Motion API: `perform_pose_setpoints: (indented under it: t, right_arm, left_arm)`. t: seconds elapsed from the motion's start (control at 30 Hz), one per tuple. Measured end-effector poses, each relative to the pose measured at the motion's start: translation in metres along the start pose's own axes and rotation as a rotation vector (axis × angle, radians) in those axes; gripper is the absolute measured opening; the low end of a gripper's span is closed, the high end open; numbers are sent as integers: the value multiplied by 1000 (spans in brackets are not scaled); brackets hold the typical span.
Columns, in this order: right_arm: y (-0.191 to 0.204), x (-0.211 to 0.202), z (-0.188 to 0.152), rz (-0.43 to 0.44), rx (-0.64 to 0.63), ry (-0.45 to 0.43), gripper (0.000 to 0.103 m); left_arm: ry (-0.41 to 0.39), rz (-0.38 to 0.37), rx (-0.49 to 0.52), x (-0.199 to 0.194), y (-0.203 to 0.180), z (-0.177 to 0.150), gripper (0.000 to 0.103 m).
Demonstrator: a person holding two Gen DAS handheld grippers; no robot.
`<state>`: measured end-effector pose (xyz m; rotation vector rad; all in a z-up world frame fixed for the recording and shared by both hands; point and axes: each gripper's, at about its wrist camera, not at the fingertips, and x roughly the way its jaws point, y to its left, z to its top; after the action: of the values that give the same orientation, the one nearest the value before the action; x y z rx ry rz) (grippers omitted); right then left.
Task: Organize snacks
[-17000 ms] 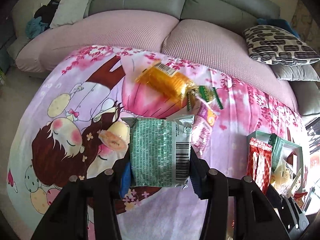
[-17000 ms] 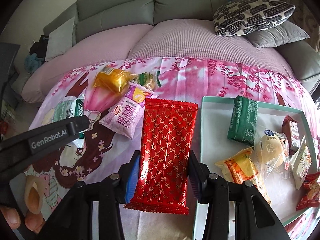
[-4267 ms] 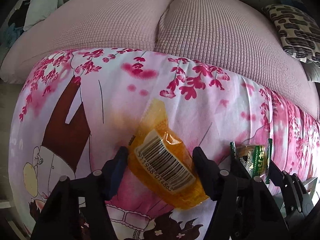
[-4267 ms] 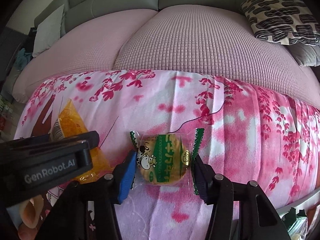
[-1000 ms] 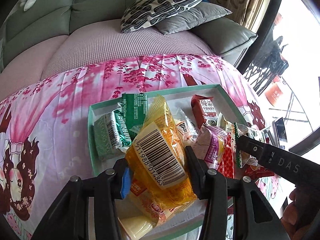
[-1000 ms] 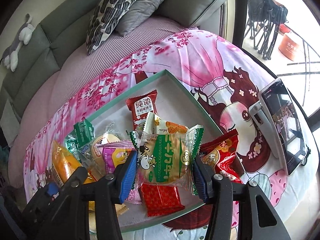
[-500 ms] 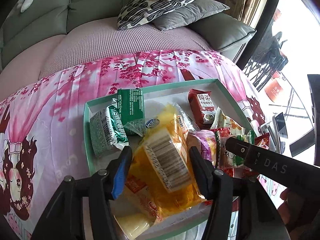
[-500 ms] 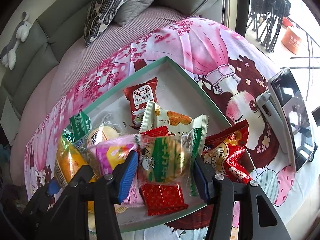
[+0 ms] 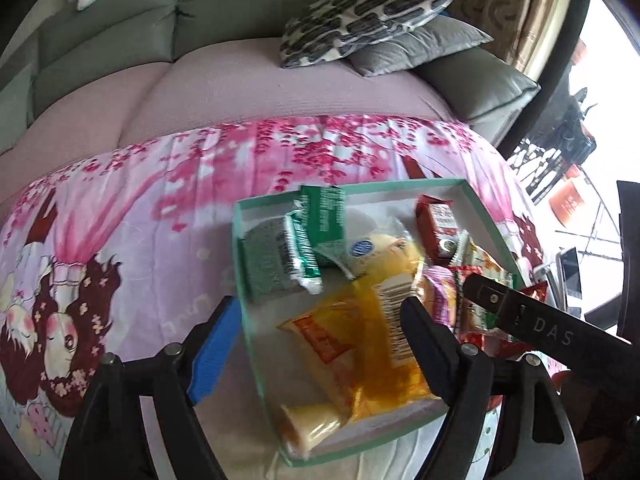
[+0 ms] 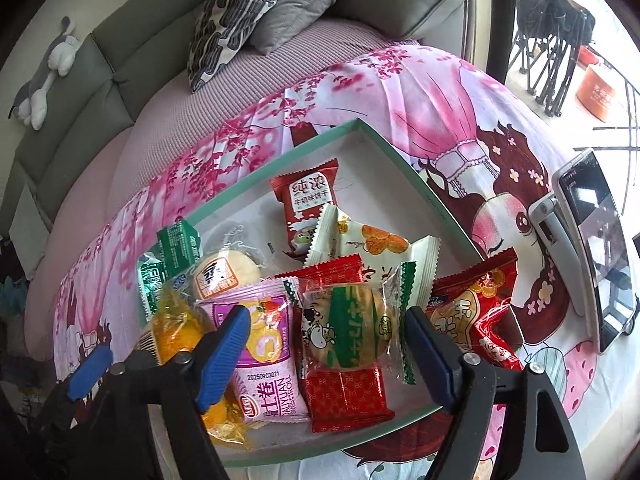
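left gripper (image 9: 320,336): just spread, orange packet (image 9: 380,344) seemingly dropped | right gripper (image 10: 328,344): spread, biscuit (image 10: 348,328) released into tray (image 10: 400,152)

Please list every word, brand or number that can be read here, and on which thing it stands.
"DAS": right gripper's arm.
"纯浓": dark red packet.
"2025090З021" reads as "20250903021", plus "DALIYUAN SWISS ROLL": pink packet.
Orange packet's barcode digits: blurred.
Green packets and red bag: unreadable.

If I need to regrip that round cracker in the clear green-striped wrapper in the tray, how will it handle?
The round cracker in its clear green-striped wrapper is probably light, since it rests on top of the red foil packet without pressing it down. The glossy film looks slippery, so pads may slide. The thin disc seems brittle; squeeze gently. The right gripper stands open around it.
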<state>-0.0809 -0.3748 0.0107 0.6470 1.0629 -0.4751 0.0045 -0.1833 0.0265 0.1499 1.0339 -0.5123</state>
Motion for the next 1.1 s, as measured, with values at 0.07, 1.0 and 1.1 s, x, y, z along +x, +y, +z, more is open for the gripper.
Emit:
perform_pose_setpoints:
  t: [0.07, 1.0, 1.1]
  right_arm:
    - [2, -1, 0, 3, -6, -6, 88]
    - [60, -22, -33, 23, -217, -101, 103]
    - [64, -23, -46, 23, -244, -99, 103]
  left_arm:
    - [0, 27, -28, -2, 10, 1, 82]
    - [88, 371, -198, -3, 86, -26, 96]
    - [103, 379, -200, -9, 93, -41, 96]
